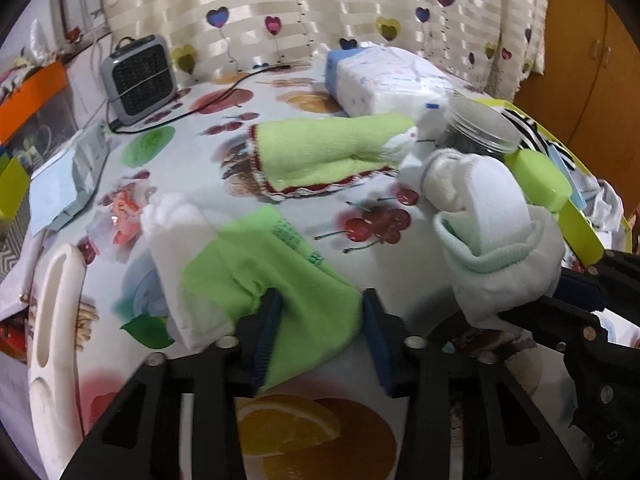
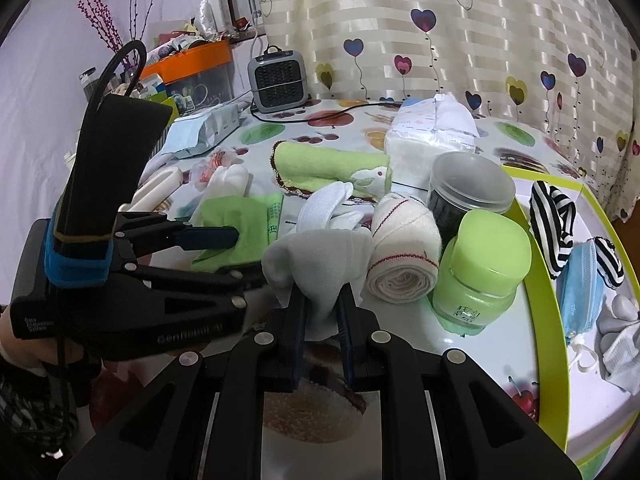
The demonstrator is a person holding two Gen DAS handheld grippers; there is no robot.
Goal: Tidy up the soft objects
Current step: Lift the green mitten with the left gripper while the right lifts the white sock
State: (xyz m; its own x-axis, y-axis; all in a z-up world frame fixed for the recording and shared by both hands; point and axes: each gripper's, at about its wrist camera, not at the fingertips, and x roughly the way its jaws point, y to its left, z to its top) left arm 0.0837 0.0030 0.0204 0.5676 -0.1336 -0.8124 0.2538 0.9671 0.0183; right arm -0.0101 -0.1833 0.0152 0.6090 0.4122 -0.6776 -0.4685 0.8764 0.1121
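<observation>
Fruit-printed oilcloth covers the table (image 1: 304, 80), where the left gripper (image 1: 320, 320), its body marked "GenRobot.AI", straddles a soft green-and-white sock (image 1: 280, 280) with unreadable green print, pads at its sides, while the right gripper (image 2: 322, 312) is clenched on a pale fleecy sock (image 2: 320, 264) beside one rolled bandage (image 2: 404, 252).

There are two grippers, one green towel (image 2: 332, 168), one green-and-white sock (image 1: 256, 276), one rolled bandage (image 2: 404, 252), two jars, one heater (image 2: 278, 80), and maybe two striped socks (image 2: 554, 216).
</observation>
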